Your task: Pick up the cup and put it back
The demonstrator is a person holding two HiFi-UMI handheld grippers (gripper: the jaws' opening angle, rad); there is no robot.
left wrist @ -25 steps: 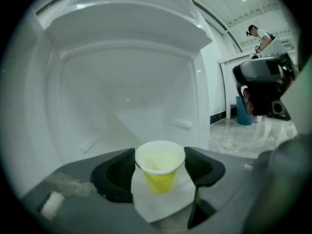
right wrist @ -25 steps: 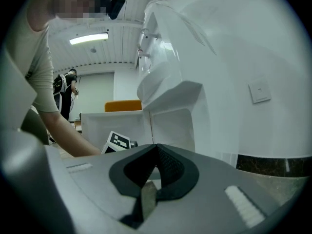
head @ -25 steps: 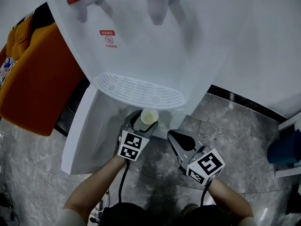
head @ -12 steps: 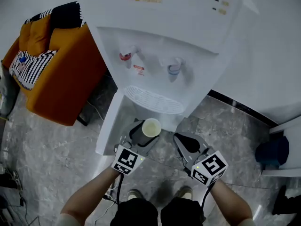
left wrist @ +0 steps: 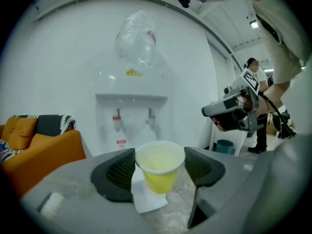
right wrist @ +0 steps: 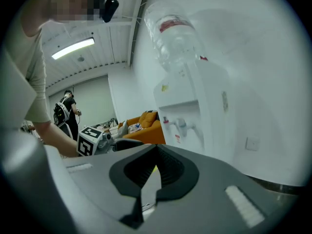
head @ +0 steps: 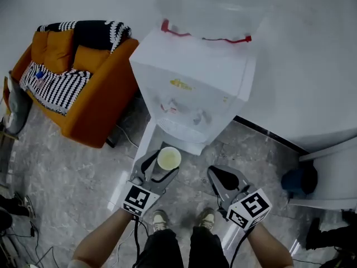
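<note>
A pale yellow paper cup (head: pixel 169 158) stands upright between the jaws of my left gripper (head: pixel 162 164), which is shut on it and holds it in the air in front of the white water dispenser (head: pixel 192 88). In the left gripper view both dark pads (left wrist: pixel 122 168) press the cup (left wrist: pixel 159 175) just under its rim, and it looks empty. My right gripper (head: pixel 222 177) hangs beside it to the right, shut with nothing in it. In the right gripper view the right gripper (right wrist: pixel 155 155) has its pads meeting, and the dispenser (right wrist: pixel 187 118) stands ahead.
The dispenser carries a clear bottle (head: pixel 203 10) on top and has a red and a blue tap (left wrist: pixel 117 121). An orange sofa (head: pixel 83 102) with striped cushions stands to the left. A dark bin (head: pixel 298 178) sits at the right by white furniture. Grey marble floor lies below, with my shoes (head: pixel 159 221) on it.
Both grippers have risen together, the cup staying in the left one. The view has pulled back from the dispenser's drip tray, so the whole dispenser and its bottle show.
</note>
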